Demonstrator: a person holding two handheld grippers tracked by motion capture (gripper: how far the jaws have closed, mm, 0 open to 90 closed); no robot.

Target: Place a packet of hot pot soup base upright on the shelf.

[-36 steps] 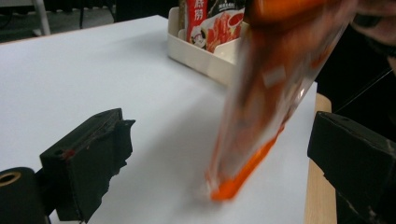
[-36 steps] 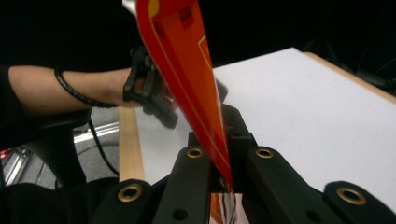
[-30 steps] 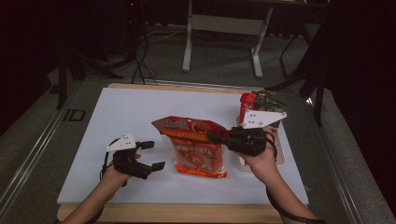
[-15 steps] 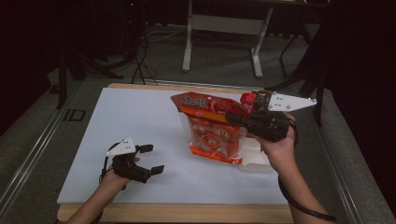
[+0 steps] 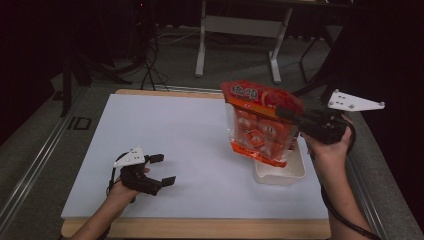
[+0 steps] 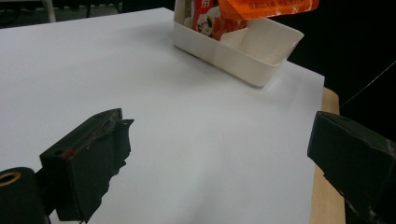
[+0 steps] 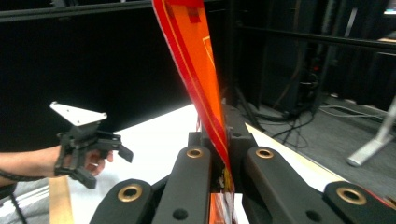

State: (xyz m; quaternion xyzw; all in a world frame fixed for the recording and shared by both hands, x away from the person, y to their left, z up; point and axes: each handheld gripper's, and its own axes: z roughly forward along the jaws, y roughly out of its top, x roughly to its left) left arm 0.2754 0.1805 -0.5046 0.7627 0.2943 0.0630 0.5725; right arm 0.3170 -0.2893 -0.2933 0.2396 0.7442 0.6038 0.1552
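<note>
Lifting done: right hand-held gripper (image 5: pixel 289 114) clamped on the orange snack bag (image 5: pixel 260 122), which went from flat mid-worktop to hanging upright just above the white tray (image 5: pixel 295 172). Likely lowering in next. Left hand-held gripper (image 5: pixel 159 170) open, empty, well left of tray.
</note>
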